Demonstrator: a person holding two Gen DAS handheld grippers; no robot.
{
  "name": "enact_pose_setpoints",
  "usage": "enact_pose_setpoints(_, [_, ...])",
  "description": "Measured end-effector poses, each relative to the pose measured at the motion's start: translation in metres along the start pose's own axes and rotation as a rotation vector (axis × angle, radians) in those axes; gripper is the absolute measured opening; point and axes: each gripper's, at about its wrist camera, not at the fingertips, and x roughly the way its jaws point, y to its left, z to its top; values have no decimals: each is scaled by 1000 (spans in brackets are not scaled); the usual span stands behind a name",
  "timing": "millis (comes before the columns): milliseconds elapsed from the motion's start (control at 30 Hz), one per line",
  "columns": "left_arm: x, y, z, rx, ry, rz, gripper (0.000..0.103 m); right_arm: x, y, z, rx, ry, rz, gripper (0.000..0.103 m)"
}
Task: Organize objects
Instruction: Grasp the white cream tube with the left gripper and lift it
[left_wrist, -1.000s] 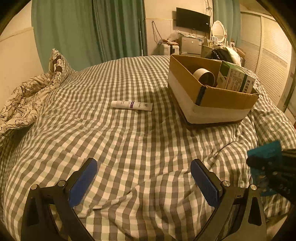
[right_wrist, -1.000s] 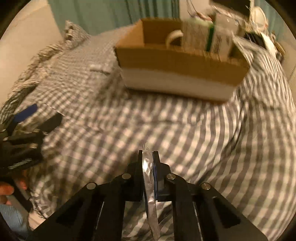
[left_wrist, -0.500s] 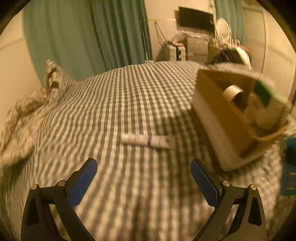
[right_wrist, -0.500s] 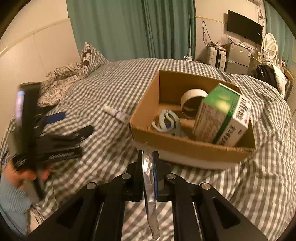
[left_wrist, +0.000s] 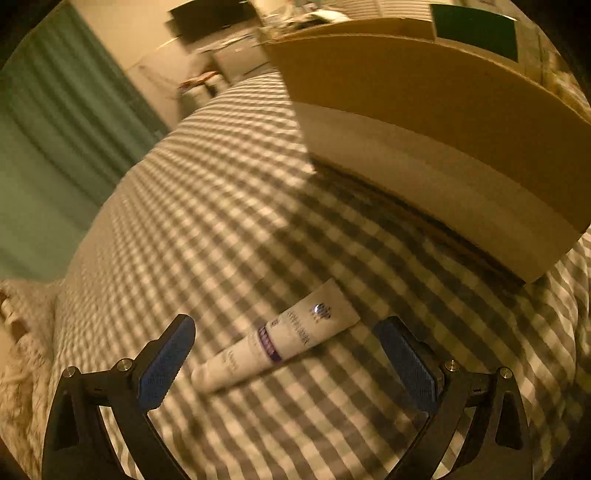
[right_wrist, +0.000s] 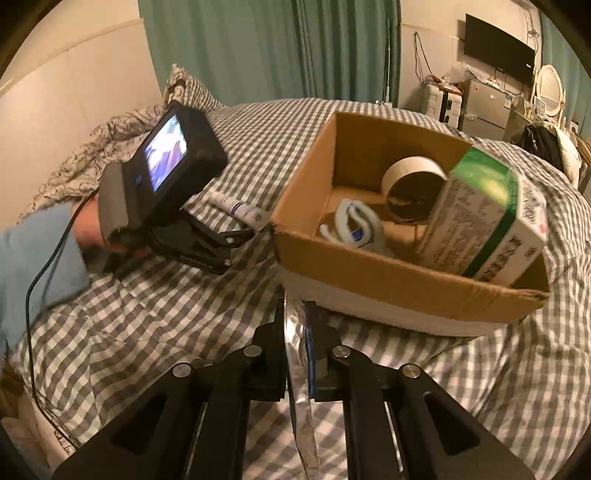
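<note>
The left gripper (left_wrist: 284, 360) stands with its jaws spread wide, one blue pad on each side of the tube, touching neither end; this straddle suits a grasp across the tube's width. The right gripper (right_wrist: 295, 321) has its jaws pressed together on a thin foil sachet (right_wrist: 301, 398), pinched edge-on so that it hangs clear for carrying.

The checked bedspread (left_wrist: 221, 184) bears everything. In the right wrist view the cardboard box (right_wrist: 369, 266) lies at 1 o'clock from the right gripper, open-topped to receive items. Inside it a green-and-white carton (right_wrist: 484, 221) leans at the right, a tape roll (right_wrist: 413, 181) stands at the back, and a grey-blue item (right_wrist: 354, 221) lies on the floor. The white tube (left_wrist: 277, 343) lies on the bedspread just beside the box, at 12 o'clock between the left pads, probably the next item to be collected.
</note>
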Motion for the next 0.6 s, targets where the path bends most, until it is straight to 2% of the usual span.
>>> enact_pose_setpoints(100, [10, -2, 4, 86, -14, -2, 103, 13, 14, 1, -5, 29, 9, 7])
enact_pose_setpoints(167, [19, 0, 2, 120, -13, -33, 101, 18, 23, 3, -18, 43, 7, 7])
enact_pose_setpoints(233, [29, 6, -1, 105, 2, -87, 97, 24, 31, 6, -24, 51, -8, 7])
enact_pose_setpoints(333, [36, 13, -4, 68, 11, -134, 96, 34, 40, 10, -38, 61, -40, 7])
enact_pose_setpoints(433, [35, 14, -7, 69, 2, -196, 76, 43, 44, 13, -42, 73, -50, 7])
enact_pose_setpoints(500, [32, 13, -9, 84, -7, -238, 55, 48, 44, 14, -30, 88, -43, 7])
enact_pose_setpoints(533, [30, 12, -10, 92, -9, -256, 48, 49, 44, 13, -28, 90, -44, 7])
enact_pose_setpoints(600, [26, 10, -10, 103, -13, -276, 27, 50, 44, 13, -31, 96, -53, 7])
